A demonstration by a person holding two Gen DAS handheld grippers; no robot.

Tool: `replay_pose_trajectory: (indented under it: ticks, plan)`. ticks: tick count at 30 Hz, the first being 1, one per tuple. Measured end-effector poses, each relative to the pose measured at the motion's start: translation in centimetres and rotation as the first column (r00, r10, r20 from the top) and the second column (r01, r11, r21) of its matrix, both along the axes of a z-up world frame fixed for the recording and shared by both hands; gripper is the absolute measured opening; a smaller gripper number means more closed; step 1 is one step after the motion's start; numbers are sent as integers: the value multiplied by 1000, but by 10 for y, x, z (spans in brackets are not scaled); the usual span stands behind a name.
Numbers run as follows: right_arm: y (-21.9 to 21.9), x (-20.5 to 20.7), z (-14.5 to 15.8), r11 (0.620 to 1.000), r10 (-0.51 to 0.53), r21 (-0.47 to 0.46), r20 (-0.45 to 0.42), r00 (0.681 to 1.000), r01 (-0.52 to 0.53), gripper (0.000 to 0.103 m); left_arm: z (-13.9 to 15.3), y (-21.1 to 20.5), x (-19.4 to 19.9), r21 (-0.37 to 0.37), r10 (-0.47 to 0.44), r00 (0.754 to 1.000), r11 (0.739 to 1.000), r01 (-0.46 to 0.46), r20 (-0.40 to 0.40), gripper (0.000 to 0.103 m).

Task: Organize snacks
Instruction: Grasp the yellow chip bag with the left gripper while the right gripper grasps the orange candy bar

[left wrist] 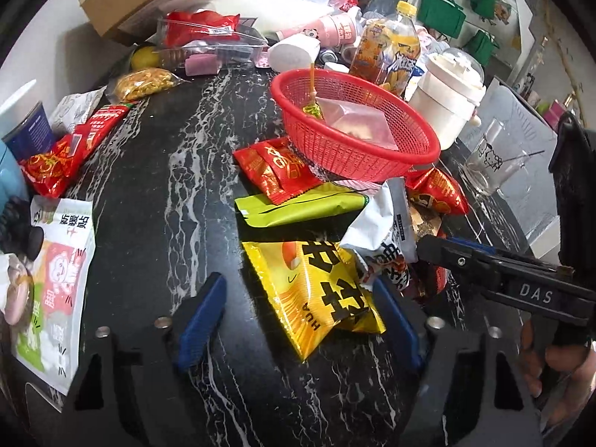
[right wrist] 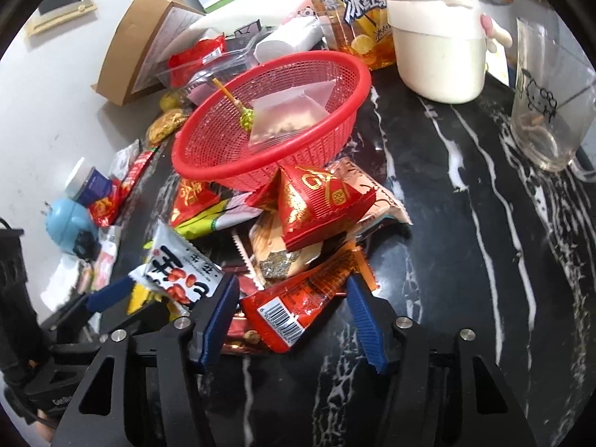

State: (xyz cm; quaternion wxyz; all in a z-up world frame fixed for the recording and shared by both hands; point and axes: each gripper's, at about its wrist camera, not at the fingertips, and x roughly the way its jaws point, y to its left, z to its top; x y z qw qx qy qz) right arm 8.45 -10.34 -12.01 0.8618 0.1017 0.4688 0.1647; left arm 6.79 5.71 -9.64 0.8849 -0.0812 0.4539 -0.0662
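L wrist view: left gripper [left wrist: 298,316] has fingers spread either side of a yellow snack bag [left wrist: 316,294] lying on the black marble table [left wrist: 149,186]; pads not pressing it. Red basket [left wrist: 354,126] sits beyond, on a red packet & green pouch [left wrist: 298,205], w/ a clear bag inside.

R wrist view: right gripper [right wrist: 292,316] fingers apart around a red barcode packet [right wrist: 298,301]; can't tell if pads touch. Peanut pack [right wrist: 182,272] just left, red basket [right wrist: 272,123] behind.
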Motion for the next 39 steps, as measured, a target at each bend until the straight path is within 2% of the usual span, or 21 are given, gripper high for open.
replay_pose_trajectory:
  ticks: [3,4,7,9,12,18,30,35,39]
  plan:
    - [2,-1,-3,999,0,-51,12,1000,1,52,-4,0,1,-23,-11,1000,1000,11,-16,60]
    - [2,-2,-4,998,2,-59,12,1000,-1,50,-6,0,0,-33,-13,1000,999,12,-23,50]
    - [1,-6,-5,996,12,-86,31,999,-10,41,-9,1,-1,-25,-12,999,1000,11,-34,44]
    - [-1,-9,-5,995,19,-97,39,999,-15,35,-9,3,-3,-29,-12,999,1000,11,-32,43]
    - [-6,-14,-6,995,27,-98,45,999,-23,33,-7,3,-8,-16,-14,999,1000,14,-29,42]
    - [-18,-30,-7,996,46,-80,40,998,-42,32,-7,-1,-23,-28,-45,998,999,43,-51,42]
    - [-37,-81,-7,984,106,-145,35,994,-100,32,-8,-41,-51,-57,-189,978,981,184,-89,42]
    - [-44,-98,-7,975,121,-192,40,992,-111,32,-9,-57,-56,-10,-209,973,978,209,-101,44]
    - [-51,-102,-8,981,104,-171,45,994,-95,35,-8,-66,-54,38,-200,974,978,205,-105,49]
